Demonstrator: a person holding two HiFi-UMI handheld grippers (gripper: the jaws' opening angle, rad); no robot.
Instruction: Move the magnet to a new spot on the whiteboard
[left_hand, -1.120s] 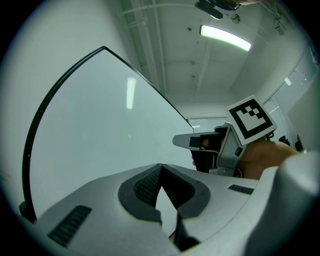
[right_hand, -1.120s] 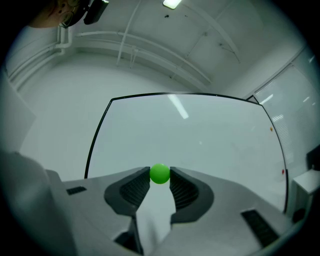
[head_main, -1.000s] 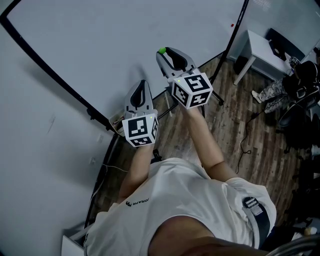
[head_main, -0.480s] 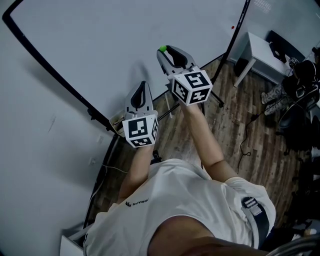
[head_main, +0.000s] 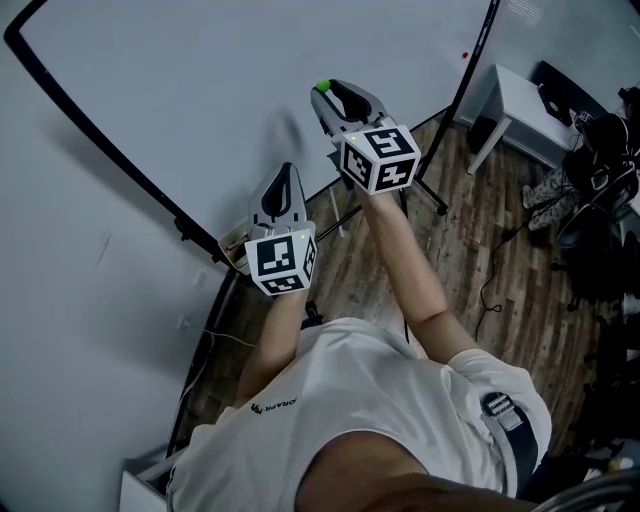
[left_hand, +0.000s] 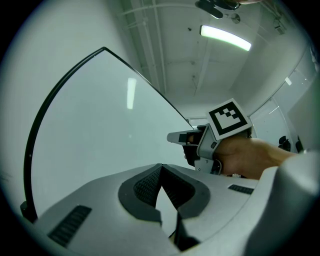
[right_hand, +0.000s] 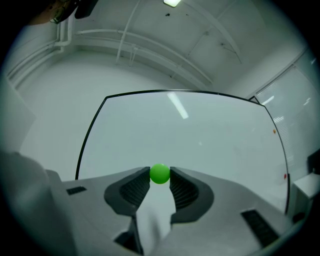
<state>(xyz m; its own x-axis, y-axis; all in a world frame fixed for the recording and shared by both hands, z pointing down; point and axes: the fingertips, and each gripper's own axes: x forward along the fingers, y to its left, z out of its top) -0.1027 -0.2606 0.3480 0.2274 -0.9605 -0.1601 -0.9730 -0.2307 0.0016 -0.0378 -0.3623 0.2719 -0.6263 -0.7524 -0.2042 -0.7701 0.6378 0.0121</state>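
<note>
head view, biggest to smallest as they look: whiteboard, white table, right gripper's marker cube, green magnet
1. whiteboard
2. white table, though it stands farther off
3. marker cube on the right gripper
4. green magnet

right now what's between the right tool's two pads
The green magnet, pinched at the tips of the right tool, with the whiteboard behind it. The right gripper view shows this plainly.
</note>
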